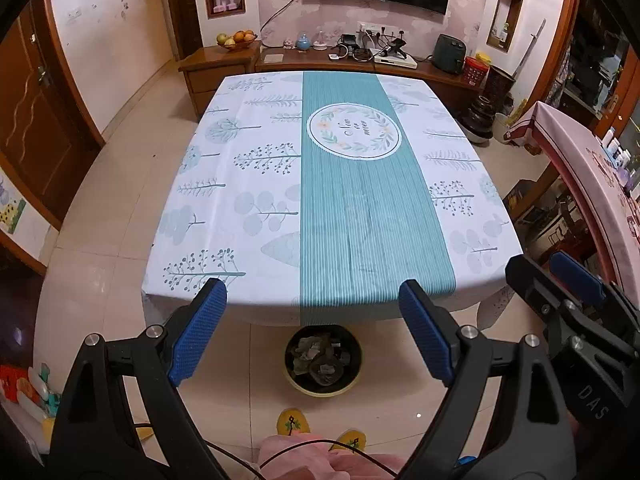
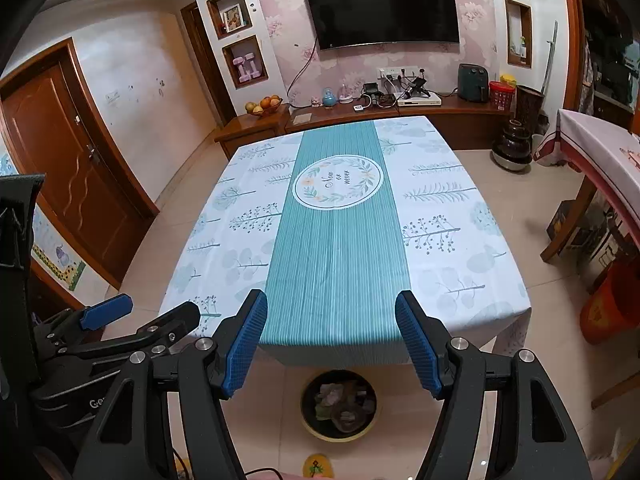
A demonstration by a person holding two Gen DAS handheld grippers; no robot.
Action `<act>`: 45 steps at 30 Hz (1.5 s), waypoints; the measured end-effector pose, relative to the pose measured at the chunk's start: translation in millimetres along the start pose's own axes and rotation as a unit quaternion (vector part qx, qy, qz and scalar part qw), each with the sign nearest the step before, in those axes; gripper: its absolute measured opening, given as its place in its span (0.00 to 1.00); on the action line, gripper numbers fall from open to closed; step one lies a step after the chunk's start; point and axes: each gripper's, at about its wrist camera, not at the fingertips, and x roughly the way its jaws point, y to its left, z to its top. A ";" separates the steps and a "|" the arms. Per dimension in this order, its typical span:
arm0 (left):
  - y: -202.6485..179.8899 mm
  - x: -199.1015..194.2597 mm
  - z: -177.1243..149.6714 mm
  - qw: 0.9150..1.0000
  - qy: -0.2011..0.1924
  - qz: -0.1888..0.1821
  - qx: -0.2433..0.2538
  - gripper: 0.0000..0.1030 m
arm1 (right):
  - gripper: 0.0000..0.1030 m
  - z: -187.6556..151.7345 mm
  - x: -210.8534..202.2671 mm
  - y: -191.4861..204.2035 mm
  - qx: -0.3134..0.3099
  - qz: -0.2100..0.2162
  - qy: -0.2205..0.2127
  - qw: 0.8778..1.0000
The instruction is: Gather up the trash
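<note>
Two grippers hang side by side at the near table [image 1: 256, 160] edge: left gripper [image 1: 314, 304] spread wide, right gripper [image 2: 331, 320] spread too, both empty. One trash bin [image 1: 294, 380] sits on the floor below, several crumpled scraps [image 1: 320, 356] inside.

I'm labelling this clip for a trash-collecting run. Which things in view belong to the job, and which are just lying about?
Part of the job:
- trash bin on the floor by the table's near edge, with crumpled scraps inside
- left gripper, open
- right gripper, open

Just lying about:
- tablecloth
- fruit bowl
- television
- pink dumbbells
</note>
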 end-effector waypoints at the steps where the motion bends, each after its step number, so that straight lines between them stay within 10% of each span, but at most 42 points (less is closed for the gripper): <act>1: -0.2 0.6 0.4 1.000 0.000 0.000 0.002 0.84 | 0.65 0.0 0.1 0.4 0.000 0.000 0.000 1.000; 45: 8.7 20.1 24.0 1.000 -0.003 -0.006 0.016 0.84 | 0.66 8.2 6.2 -2.0 0.007 -0.008 0.001 1.000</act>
